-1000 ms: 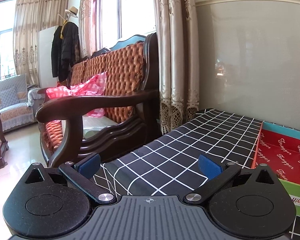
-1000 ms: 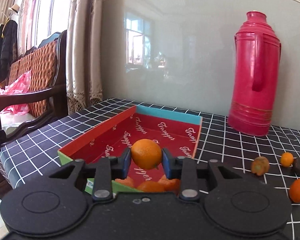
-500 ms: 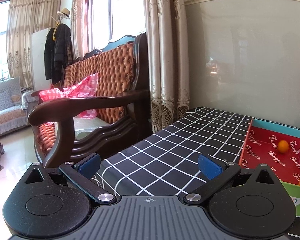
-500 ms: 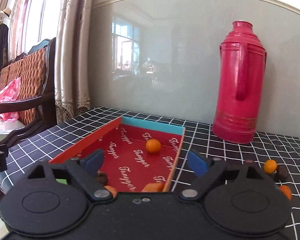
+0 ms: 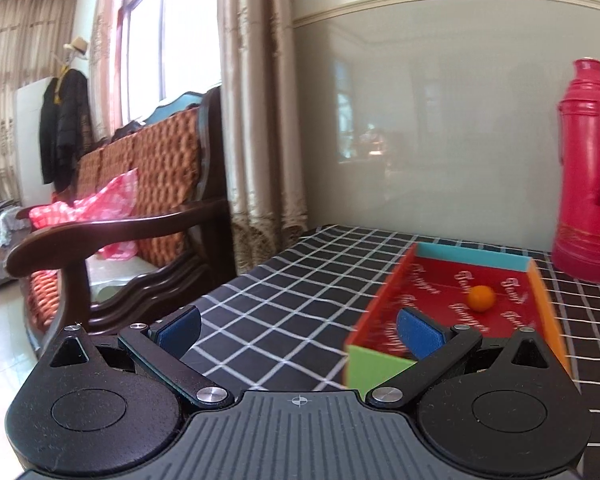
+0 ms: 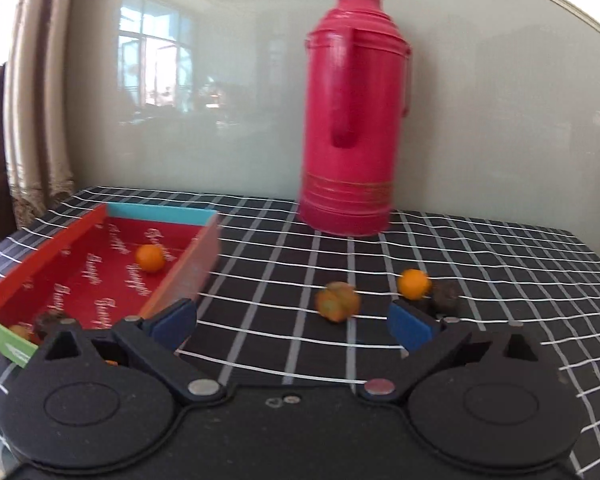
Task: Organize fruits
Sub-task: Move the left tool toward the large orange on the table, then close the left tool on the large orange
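Seen from the left hand-held gripper (image 5: 298, 330), a wooden sofa (image 5: 140, 216) with a pink checked cloth (image 5: 96, 204) stands far off to its left, past the edge of the table (image 5: 284, 292). This hand-held gripper is released, with only the checked tablecloth between its blue pads. Ahead and to its right lies the red box (image 5: 452, 308), with a small orange (image 5: 481, 298) resting near the far end; its right pad sits in front of the box's near corner. A pink flask (image 5: 590, 184) stands further right, by the wall.

The right hand-held gripper (image 6: 294, 326) has just been opening and is released, holding nothing. The box (image 6: 100, 276) lies to its left, the orange (image 6: 150, 258) inside. Ahead between its pads lies a mottled yellow fruit (image 6: 337, 302) on the table. Just beyond its right pad sit another orange (image 6: 413, 283) and a dark fruit (image 6: 446, 296), touching or nearly so.
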`<action>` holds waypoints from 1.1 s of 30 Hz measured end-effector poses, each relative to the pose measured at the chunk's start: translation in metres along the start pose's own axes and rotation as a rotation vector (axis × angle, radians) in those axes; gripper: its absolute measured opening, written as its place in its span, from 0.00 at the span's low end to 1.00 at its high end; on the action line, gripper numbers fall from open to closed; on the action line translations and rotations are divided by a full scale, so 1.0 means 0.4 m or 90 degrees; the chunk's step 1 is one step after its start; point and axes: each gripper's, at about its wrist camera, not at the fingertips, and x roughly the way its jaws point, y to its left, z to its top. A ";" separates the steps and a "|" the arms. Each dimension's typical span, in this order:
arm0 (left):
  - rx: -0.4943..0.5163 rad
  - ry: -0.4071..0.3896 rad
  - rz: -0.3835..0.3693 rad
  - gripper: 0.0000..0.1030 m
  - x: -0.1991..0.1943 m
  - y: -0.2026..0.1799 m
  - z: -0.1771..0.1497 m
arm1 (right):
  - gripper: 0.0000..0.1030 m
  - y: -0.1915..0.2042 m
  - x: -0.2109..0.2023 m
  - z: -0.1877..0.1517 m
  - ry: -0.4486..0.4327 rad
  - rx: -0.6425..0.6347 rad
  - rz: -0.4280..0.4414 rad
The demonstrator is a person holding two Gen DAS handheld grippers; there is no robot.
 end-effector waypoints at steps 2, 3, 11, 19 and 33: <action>0.012 -0.009 -0.029 1.00 -0.014 -0.039 0.001 | 0.94 -0.033 -0.001 -0.006 0.000 0.004 -0.024; 0.019 -0.014 -0.042 1.00 -0.022 -0.061 0.001 | 0.94 -0.050 -0.002 -0.010 -0.002 0.006 -0.039; 0.091 -0.028 -0.178 1.00 -0.081 -0.239 -0.015 | 0.94 -0.217 -0.006 -0.045 -0.011 0.064 -0.161; 0.162 -0.007 -0.319 1.00 -0.127 -0.433 -0.051 | 0.94 -0.371 -0.050 -0.089 -0.065 0.115 -0.332; 0.198 0.053 -0.450 0.95 -0.133 -0.670 -0.091 | 0.94 -0.508 -0.077 -0.131 -0.065 0.157 -0.428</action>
